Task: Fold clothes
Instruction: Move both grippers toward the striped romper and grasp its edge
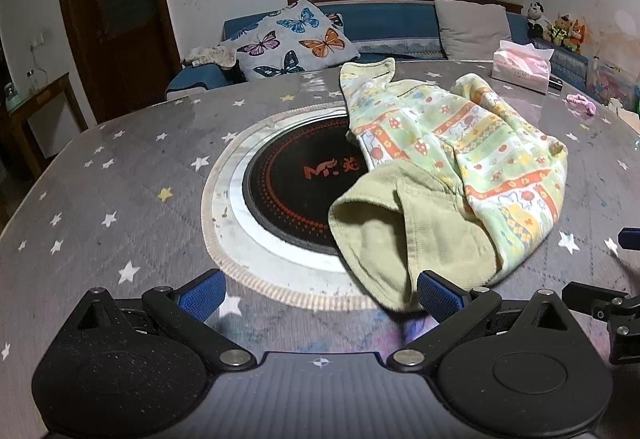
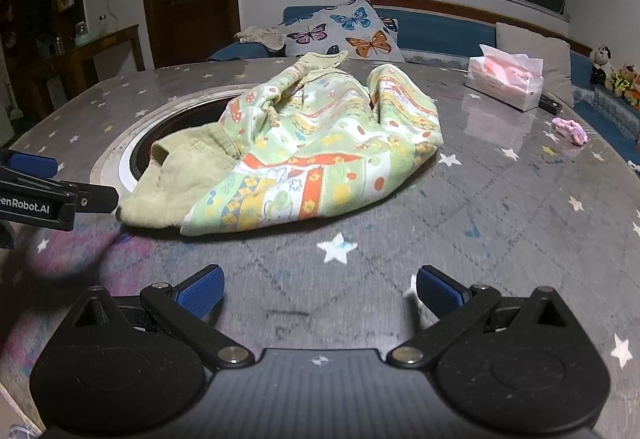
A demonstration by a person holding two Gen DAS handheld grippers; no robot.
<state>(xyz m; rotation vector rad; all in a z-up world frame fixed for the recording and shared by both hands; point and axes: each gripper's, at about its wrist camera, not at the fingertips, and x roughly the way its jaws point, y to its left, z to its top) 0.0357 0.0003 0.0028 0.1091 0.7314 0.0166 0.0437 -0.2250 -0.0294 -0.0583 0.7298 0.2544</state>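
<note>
My left gripper point(image 1: 320, 293) hangs wide open over the near edge of the table point(image 1: 120, 199), holding nothing; its right finger point(image 1: 438, 295) sits just at the near hem of the garment point(image 1: 452, 167). Garment lies crumpled mid-table, partly over the black round hob point(image 1: 292, 195). My right gripper point(image 2: 320, 289) is also spread wide, empty, near edge, short of the cloth. Tissue box point(image 2: 506, 81) at far right edge.

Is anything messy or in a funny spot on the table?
Yes. The patterned garment lies crumpled in a heap, not flat, and its plain green edge hangs over the round black cooktop set in the table. A small pink thing sits alone near the tissue box.
</note>
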